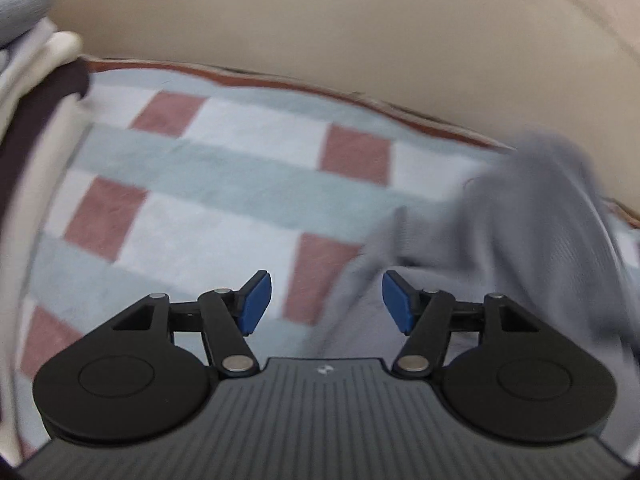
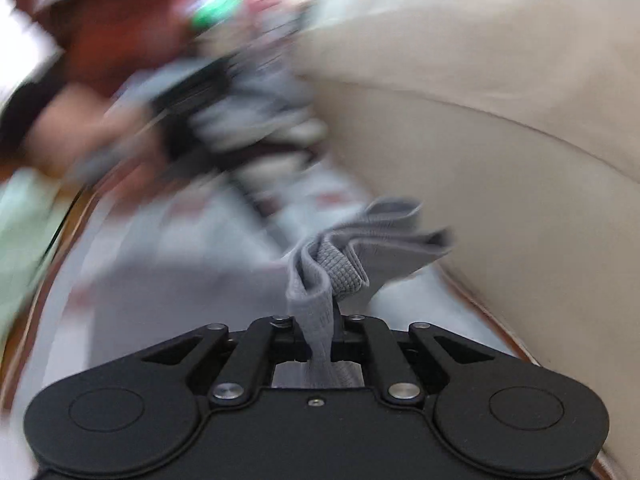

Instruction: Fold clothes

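Note:
A grey knit garment (image 1: 520, 220) lies bunched on the right of a checked blanket (image 1: 240, 168). My left gripper (image 1: 327, 300) hovers over the garment's left edge. Its blue pads (image 1: 256, 300) stand wide apart and press on nothing, with cloth lying below the gap. In the right wrist view my right gripper (image 2: 320, 336) is shut on a folded edge of the same grey garment (image 2: 360, 248), and a ribbed strip rises from between the closed fingers. The rest of that view is heavily blurred.
A stack of folded clothes (image 1: 36, 60) sits at the left edge of the blanket, blurred in the right wrist view (image 2: 260, 120). A beige sofa back (image 1: 320, 20) runs behind the blanket (image 2: 500, 140). A brown wooden rim (image 1: 280, 80) borders the seat.

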Tool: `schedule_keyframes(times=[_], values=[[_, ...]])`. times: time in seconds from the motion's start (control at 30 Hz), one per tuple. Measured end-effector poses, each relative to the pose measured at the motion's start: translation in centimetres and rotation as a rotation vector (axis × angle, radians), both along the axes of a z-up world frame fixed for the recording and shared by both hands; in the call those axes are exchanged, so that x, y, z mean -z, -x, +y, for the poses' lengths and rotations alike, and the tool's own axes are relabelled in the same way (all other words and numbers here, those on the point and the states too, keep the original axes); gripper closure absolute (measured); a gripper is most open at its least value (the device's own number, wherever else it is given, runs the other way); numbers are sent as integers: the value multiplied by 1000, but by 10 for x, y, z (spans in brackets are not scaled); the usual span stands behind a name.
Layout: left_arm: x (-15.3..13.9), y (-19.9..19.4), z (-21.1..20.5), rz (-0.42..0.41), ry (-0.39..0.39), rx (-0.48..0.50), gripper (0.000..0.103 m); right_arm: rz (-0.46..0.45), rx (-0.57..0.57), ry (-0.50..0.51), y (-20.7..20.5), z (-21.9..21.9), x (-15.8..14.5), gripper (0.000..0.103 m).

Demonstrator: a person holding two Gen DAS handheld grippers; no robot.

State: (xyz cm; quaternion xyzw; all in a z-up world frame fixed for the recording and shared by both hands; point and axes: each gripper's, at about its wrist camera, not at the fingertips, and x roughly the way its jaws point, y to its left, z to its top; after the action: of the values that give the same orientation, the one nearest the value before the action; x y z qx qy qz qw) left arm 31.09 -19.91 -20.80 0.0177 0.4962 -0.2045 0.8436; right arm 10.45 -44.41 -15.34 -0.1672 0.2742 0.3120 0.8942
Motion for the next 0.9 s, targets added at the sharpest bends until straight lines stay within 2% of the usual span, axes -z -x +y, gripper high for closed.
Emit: schedule_keyframes(times=[0.07, 0.2, 0.3, 0.33, 0.37, 0.4, 0.47, 0.53, 0.63, 0.8, 0.87, 0.9], values=[[0, 5, 5, 0, 27, -18, 42, 82, -43, 33, 20, 7, 14, 95], [-9, 18, 5, 17, 124, -23, 42, 175, 8, 39, 32, -4, 34, 93], [-18, 38, -6, 28, 175, 35, 42, 275, 67, 60, 28, -12, 40, 85], [-19, 45, -9, 33, 179, 53, 42, 313, 92, 50, 27, -15, 39, 75], [-19, 52, -13, 43, 181, 69, 42, 346, 117, 3, 28, -20, 35, 64], [-17, 58, -16, 59, 183, 80, 39, 379, 144, -65, 32, -27, 30, 60], [-10, 66, -20, 106, 171, 89, 37, 439, 201, -198, 40, -40, 18, 45], [1, 71, -21, 150, 160, 85, 37, 475, 277, -297, 47, -52, 9, 38], [16, 71, -18, 214, 185, 64, 37, 466, 458, -368, 47, -68, 7, 33], [28, 58, -24, 301, 297, 12, 37, 666, 638, -690, 23, -106, 59, 33], [30, 54, -31, 316, 269, -2, 37, 711, 693, -795, 15, -115, 77, 33], [30, 52, -33, 311, 237, -10, 37, 685, 684, -761, 10, -108, 77, 33]])
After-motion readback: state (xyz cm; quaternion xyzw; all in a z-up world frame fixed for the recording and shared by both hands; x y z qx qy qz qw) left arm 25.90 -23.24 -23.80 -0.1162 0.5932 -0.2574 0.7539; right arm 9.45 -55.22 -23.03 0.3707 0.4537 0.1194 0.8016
